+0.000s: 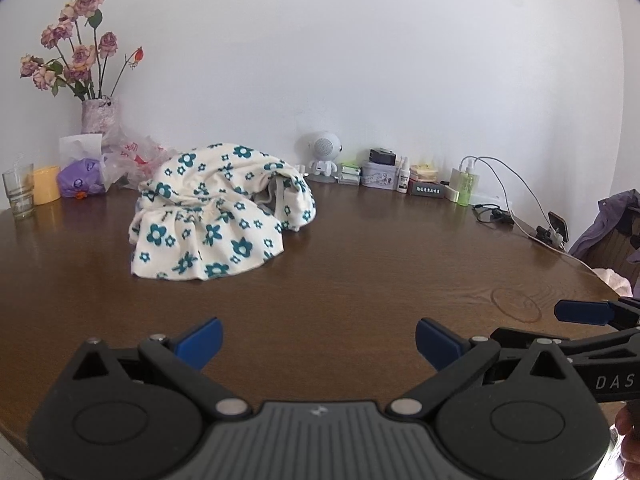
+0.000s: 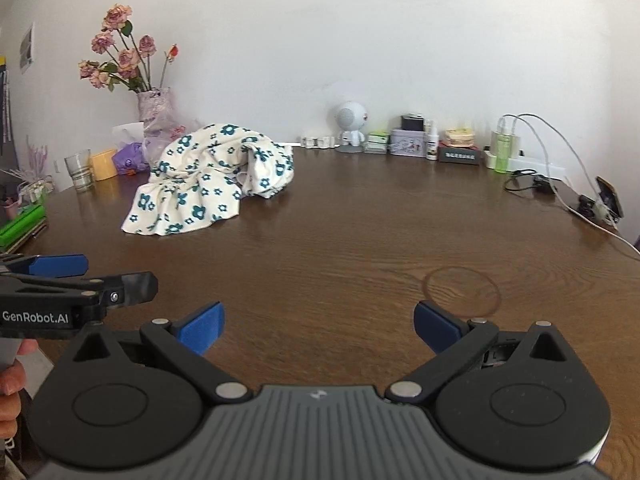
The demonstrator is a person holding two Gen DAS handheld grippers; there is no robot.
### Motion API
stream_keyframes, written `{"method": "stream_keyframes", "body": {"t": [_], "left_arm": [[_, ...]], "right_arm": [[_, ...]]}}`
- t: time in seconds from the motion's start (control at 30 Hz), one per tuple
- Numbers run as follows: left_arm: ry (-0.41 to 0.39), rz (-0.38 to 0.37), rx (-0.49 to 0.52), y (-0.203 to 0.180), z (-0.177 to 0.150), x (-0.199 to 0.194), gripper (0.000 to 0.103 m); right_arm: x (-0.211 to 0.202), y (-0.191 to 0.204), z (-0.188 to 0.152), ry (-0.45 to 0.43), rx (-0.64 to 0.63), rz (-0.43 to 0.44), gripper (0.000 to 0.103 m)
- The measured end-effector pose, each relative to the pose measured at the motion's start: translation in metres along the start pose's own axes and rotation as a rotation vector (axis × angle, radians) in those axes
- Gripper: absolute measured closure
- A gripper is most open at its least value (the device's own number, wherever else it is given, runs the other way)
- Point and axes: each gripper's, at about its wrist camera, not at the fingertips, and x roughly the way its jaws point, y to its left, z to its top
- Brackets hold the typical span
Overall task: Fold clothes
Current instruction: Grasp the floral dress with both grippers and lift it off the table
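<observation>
A cream garment with teal flowers [image 1: 216,216] lies crumpled in a heap on the brown wooden table [image 1: 360,272], toward the far left; the right wrist view shows the same garment [image 2: 208,184]. My left gripper [image 1: 319,340] hovers open over the near table edge, well short of the cloth, with nothing between its blue pads. My right gripper [image 2: 319,330] is open too and holds nothing. Each gripper shows at the edge of the other's view: the right gripper [image 1: 588,316] at the right, the left gripper [image 2: 80,276] at the left.
Along the far wall stand a vase of dried roses [image 1: 98,120], a glass [image 1: 18,190], a yellow cup [image 1: 46,184], plastic bags [image 1: 132,160], a white robot figure [image 1: 324,156], tins and bottles [image 1: 400,176], and cables with a phone [image 1: 556,226]. A chair with a purple jacket [image 1: 612,224] stands right.
</observation>
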Motion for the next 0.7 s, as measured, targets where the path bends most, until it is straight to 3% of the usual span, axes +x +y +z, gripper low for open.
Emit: {"method": "stream_keyframes", "body": {"t": [0.23, 0.37, 0.43, 0.57, 0.7], "left_arm": [[-0.030, 0.083, 0.033, 0.051, 0.075, 0.039, 0.000], [0.021, 0.145, 0.043, 0.069, 0.104, 0.092, 0.000], [0.078, 0.131, 0.022, 0.074, 0.108, 0.124, 0.000], [0.155, 0.136, 0.008, 0.079, 0.108, 0.188, 0.000], [0.186, 0.187, 0.015, 0.079, 0.104, 0.233, 0.002]], "right_arm": [[0.053, 0.014, 0.090, -0.038, -0.090, 0.147, 0.000], [0.116, 0.036, 0.132, -0.081, -0.218, 0.083, 0.001], [0.155, 0.047, 0.146, -0.064, -0.243, 0.065, 0.002], [0.224, 0.054, 0.163, 0.014, -0.196, 0.084, 0.013], [0.273, 0.054, 0.165, 0.107, -0.163, 0.124, 0.037]]}}
